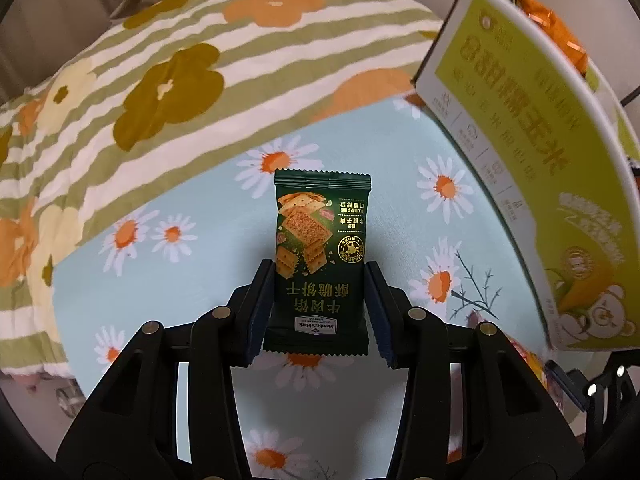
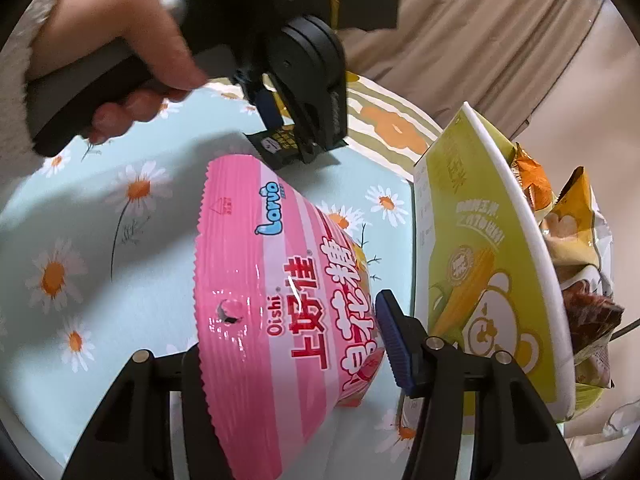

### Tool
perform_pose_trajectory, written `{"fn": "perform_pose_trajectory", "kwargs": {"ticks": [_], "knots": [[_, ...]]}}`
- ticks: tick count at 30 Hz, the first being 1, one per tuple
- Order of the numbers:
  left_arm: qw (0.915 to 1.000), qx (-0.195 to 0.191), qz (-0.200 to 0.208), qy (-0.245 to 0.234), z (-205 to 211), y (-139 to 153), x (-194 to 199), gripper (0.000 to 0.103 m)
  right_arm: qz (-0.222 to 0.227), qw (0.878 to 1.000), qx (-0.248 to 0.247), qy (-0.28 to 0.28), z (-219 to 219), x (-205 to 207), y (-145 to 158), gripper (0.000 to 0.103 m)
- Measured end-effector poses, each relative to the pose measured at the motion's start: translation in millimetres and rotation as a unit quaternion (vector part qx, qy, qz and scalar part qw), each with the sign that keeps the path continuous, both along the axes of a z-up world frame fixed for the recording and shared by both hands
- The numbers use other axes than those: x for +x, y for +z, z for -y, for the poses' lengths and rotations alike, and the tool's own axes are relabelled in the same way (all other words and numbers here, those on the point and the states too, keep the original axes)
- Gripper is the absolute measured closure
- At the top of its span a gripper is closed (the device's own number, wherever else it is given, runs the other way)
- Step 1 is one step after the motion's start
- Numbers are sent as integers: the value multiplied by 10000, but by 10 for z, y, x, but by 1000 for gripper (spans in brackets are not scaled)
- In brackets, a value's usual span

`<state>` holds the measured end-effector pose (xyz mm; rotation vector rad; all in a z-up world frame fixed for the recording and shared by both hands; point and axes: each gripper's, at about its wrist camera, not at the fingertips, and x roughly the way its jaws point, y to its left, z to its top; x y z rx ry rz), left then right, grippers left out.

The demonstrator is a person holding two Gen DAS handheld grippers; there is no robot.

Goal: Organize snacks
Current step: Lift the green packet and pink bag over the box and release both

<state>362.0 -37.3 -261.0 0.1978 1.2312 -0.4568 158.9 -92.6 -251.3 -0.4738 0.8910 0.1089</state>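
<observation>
My left gripper [image 1: 318, 304] is shut on a dark green cracker packet [image 1: 320, 256] and holds it above the daisy-print cloth [image 1: 168, 320]. In the right wrist view the left gripper [image 2: 296, 136] with that packet [image 2: 276, 144] hovers at the far side of the cloth. My right gripper [image 2: 296, 344] is shut on a pink Oishi snack bag [image 2: 272, 300], held over the cloth beside a yellow-green cardboard box [image 2: 480, 280]. The box also shows in the left wrist view [image 1: 520, 140], with orange packets inside.
The box holds several snack bags [image 2: 572, 232], orange, yellow and brown. A striped flower-print blanket [image 1: 160, 80] lies beyond the cloth. A beige curtain [image 2: 480, 40] hangs behind. The person's hand [image 2: 132, 48] grips the left tool.
</observation>
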Motion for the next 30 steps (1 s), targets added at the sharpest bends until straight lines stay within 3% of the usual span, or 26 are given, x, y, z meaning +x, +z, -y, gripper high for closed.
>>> {"fn": "perform_pose_trajectory", "kwargs": {"ticks": [7, 18, 25, 30], "knots": [[9987, -399, 258, 160, -274, 456, -83, 62, 296, 9993, 229, -78, -2, 67, 400, 53], [9895, -902, 1102, 229, -487, 1587, -289, 62, 928, 9844, 1435, -428, 302, 239, 1542, 53], [9843, -1044, 1372, 372, -258, 2049, -445, 62, 1051, 9747, 1916, -457, 884, 386, 2041, 53], [9803, -1126, 1511, 587, 152, 2235, -597, 62, 1152, 9756, 1827, -394, 1524, 430, 2239, 53]]}}
